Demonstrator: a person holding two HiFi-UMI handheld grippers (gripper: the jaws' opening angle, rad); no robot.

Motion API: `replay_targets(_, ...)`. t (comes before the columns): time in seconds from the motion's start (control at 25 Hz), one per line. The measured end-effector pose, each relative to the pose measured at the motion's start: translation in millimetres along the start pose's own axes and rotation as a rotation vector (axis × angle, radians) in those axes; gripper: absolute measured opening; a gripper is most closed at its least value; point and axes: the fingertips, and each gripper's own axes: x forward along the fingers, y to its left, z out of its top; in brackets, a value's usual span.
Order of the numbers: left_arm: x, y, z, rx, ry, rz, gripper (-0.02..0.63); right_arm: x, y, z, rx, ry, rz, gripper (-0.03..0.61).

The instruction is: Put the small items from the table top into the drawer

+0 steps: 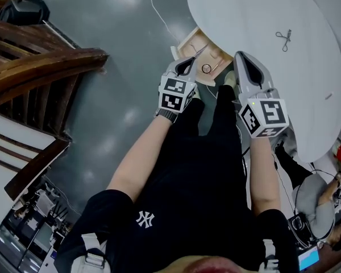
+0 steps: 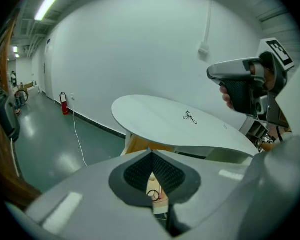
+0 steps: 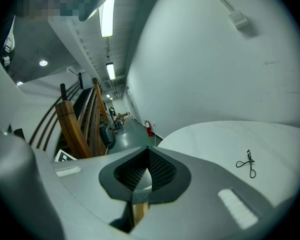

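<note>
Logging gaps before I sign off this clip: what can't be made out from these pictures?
1. Inside of the drawer: in the head view the left gripper and the rim of the table cover most of it. Only a ring shows.
2. The small tool on the table: too small in every view to name with certainty.
3. The table's right side: cut off by the head view's edge.

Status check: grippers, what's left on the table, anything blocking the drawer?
Both jaws shut, empty: left gripper over open drawer, right gripper beside it. Eyelash curler on table, untouched. Nothing in the way.
</note>
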Motion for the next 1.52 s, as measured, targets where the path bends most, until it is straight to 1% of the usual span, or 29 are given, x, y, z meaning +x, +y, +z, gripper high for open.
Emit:
replay_targets(0.16,19,0,-3,-0.006,0.031,-0.008,0.003,-2,-14,-6,0.017,0.023,-0.021,0.023)
replay_targets(0.44,47,7,-1,-0.009,0.061,-0.006,0.003,3,-37,-12,0.048,0.053,-0.044,0.023)
replay_targets(0.68,72,23,-3,-0.033,0.072,0.03,0.003,13,-54,-24,0.069,0.085,-0.037,0.023)
replay_targets(0.8,81,25,-3,-0.027,0.078,0.043,0.006,16,-63,-29,0.078,0.1,-0.035,0.023)
replay_targets(1.16,89,22,1,-0.027,0.087,0.027,0.022,29,-70,-25,0.086,0.113,-0.023,0.023)
replay_targets(1.32,89,14,10,-0.028,0.069,0.019,0.02,24,-77,-23,0.089,0.107,-0.03,0.023)
replay_targets(1.52,84,2,36,-0.006,0.038,0.008,0.006,15,-87,-10,0.089,0.09,-0.048,0.025)
